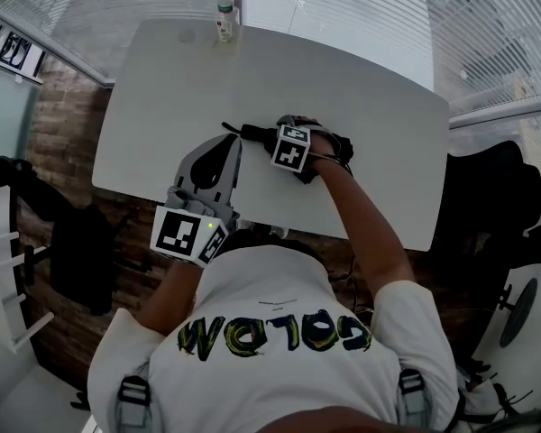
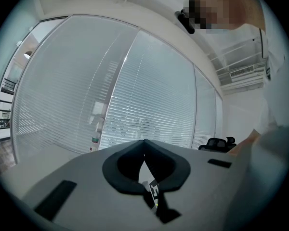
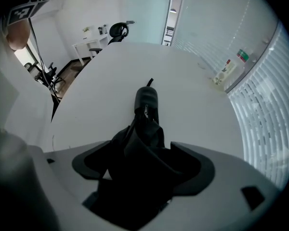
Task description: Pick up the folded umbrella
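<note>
The folded umbrella (image 3: 147, 105) lies on the white table (image 3: 202, 100) right beneath the down-tilted right gripper (image 3: 142, 160), its length running away between those wide-spread jaws, not yet pinched, while the left gripper (image 2: 144, 147), jaws together and empty, hangs just beside.

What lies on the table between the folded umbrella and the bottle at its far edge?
Nothing. The head view shows only bare white table between the umbrella and the bottle.
</note>
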`<action>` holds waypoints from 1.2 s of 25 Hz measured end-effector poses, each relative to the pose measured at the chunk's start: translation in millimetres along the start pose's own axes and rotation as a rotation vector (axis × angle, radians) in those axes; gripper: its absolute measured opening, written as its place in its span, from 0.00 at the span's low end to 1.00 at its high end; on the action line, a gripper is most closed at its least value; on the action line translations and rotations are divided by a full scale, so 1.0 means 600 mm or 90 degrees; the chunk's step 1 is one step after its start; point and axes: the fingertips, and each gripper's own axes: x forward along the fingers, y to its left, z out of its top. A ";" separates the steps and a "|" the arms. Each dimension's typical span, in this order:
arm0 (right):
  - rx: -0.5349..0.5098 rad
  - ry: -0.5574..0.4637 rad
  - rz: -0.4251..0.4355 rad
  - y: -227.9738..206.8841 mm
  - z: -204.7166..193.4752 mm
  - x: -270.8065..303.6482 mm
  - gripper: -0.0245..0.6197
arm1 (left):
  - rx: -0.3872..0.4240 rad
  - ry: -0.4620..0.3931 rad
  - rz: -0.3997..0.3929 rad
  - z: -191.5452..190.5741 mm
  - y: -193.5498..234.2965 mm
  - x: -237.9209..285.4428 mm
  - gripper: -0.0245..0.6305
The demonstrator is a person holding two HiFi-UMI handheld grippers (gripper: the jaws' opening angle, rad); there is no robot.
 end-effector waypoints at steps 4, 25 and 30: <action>0.003 0.010 0.030 0.003 -0.007 0.013 0.61 | -0.002 0.001 0.002 0.000 0.001 -0.004 0.05; 0.068 -0.067 -0.053 -0.023 -0.001 -0.049 0.37 | 0.004 -0.007 -0.005 0.007 -0.012 -0.001 0.05; 0.121 -0.118 -0.101 -0.049 -0.007 -0.094 0.36 | 0.008 -0.012 -0.009 0.012 -0.020 0.003 0.05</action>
